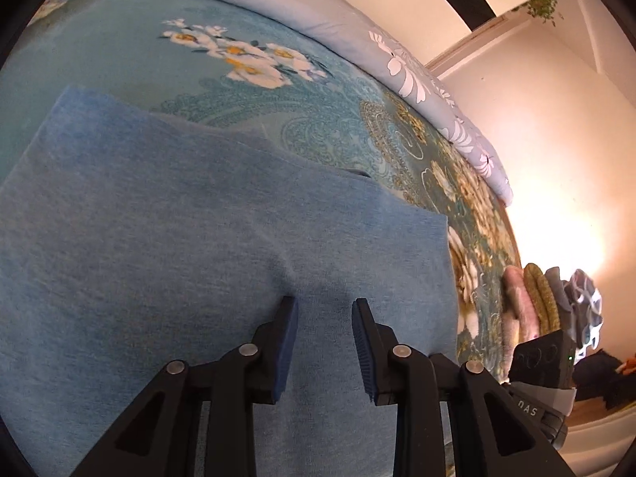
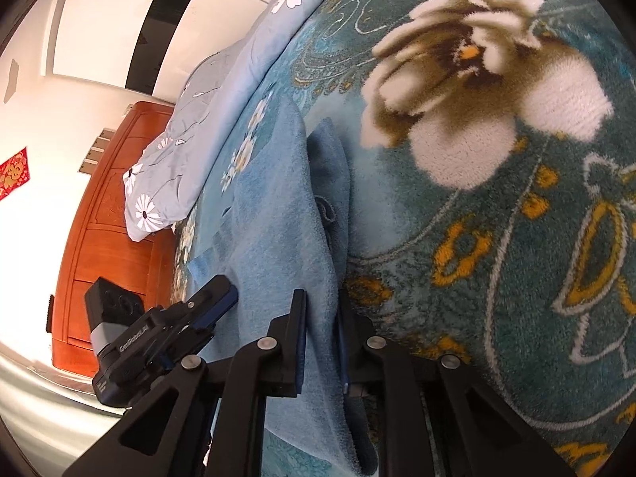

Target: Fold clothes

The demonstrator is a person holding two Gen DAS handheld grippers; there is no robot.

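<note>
- The bed point(image 1: 167, 59), under its teal floral blanket, gives a broad flat surface for folding.
- The light blue garment point(image 1: 190, 238) lies spread on it, near edge toward us, far edge stepped in layers, so it looks already part folded.
- A stack of folded clothes point(image 1: 536, 302) waits at the right, clear of the work.
- The left tool point(image 1: 325, 308) hovers over the garment's middle, jaws apart, nothing gripped.
- The right tool point(image 2: 322, 306) pinches the garment's right edge, jaws clamped on the cloth, likely ready to lift it.

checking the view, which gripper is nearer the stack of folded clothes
Right. The right gripper is at the blue garment's edge facing the stack of folded clothes; the left gripper sits further in.
</note>
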